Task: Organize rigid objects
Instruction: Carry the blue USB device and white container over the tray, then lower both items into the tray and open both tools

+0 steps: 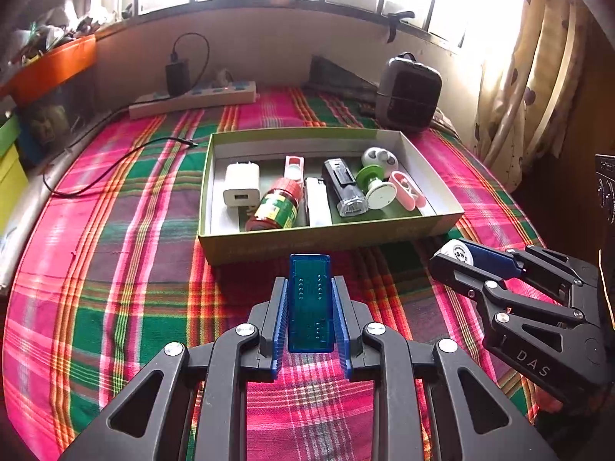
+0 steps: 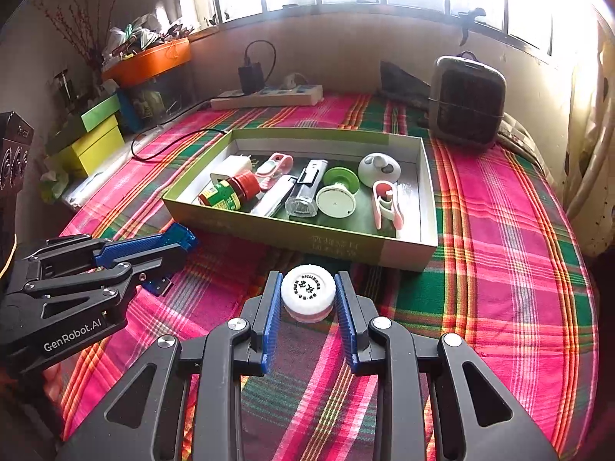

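Blue plastic dongle [image 1: 309, 301], light and stiff, sits clamped by its long sides in my left gripper [image 1: 309, 307]; right gripper [image 2: 308, 301] pinches a slick little jar [image 2: 308, 292], both just before the box [image 1: 330, 236].

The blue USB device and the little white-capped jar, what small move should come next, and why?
Probably carry the blue USB device forward over the box rim. The left tongs already grip it, the right tongs hold the white-capped jar, both short of the box.

A home bedroom: plaid bedspread [image 1: 115, 269], curtained window [image 1: 538, 77], power strip [image 1: 192, 101], small heater [image 1: 409, 92].
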### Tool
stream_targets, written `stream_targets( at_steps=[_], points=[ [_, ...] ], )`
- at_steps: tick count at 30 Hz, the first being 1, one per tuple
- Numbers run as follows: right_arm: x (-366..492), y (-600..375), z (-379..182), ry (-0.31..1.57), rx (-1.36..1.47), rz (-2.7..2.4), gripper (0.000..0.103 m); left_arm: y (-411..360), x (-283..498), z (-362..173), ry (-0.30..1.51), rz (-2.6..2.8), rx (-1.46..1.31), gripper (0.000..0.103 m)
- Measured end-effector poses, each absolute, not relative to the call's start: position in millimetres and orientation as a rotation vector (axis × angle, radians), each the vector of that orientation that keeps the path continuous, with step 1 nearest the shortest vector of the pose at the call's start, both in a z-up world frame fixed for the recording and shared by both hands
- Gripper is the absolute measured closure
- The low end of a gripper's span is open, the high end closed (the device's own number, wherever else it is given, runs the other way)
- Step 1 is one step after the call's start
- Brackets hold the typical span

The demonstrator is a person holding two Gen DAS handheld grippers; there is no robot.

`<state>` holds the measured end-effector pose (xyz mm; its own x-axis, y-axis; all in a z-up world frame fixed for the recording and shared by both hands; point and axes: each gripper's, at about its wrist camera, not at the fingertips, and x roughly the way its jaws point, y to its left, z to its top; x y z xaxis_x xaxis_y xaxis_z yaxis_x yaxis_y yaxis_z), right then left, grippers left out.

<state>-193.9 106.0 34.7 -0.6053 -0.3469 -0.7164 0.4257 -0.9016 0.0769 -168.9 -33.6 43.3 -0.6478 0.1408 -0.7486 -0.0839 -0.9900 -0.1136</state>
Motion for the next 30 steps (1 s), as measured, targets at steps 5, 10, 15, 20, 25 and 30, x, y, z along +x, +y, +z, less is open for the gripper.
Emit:
stream_targets(
  at_steps=[5,10,15,20,25,30],
  points=[
    [-200.3,107.7,45.0,0.141,1.05,-2.492,0.074,-38.1,-175.1,52.5,-0.113,2.755,-1.234,0.082],
    [-208.2,108.7,52.3,0.137,1.037,-2.502,0.074,-43.1,-184.1,58.9,-0.124,2.758,-1.22,0.082],
    [-218.1,108.8,55.1,0.133,1.036,-2.501,0.074,-46.2,-193.9,63.4,-0.111,2.759,-1.211,0.082],
    [-232.5,108.1,53.6,0.112,1.055,-2.494,0.074,-51.4,-207.3,66.2,-0.102,2.765,-1.212,0.082],
    [-249.1,109.6,46.2,0.092,1.097,-2.487,0.074,-61.0,-220.7,61.3,-0.13,2.768,-1.235,0.082],
    [-263.1,110.1,36.5,0.088,1.141,-2.477,0.074,-65.9,-231.5,53.9,-0.139,2.767,-1.263,0.082]
  ],
)
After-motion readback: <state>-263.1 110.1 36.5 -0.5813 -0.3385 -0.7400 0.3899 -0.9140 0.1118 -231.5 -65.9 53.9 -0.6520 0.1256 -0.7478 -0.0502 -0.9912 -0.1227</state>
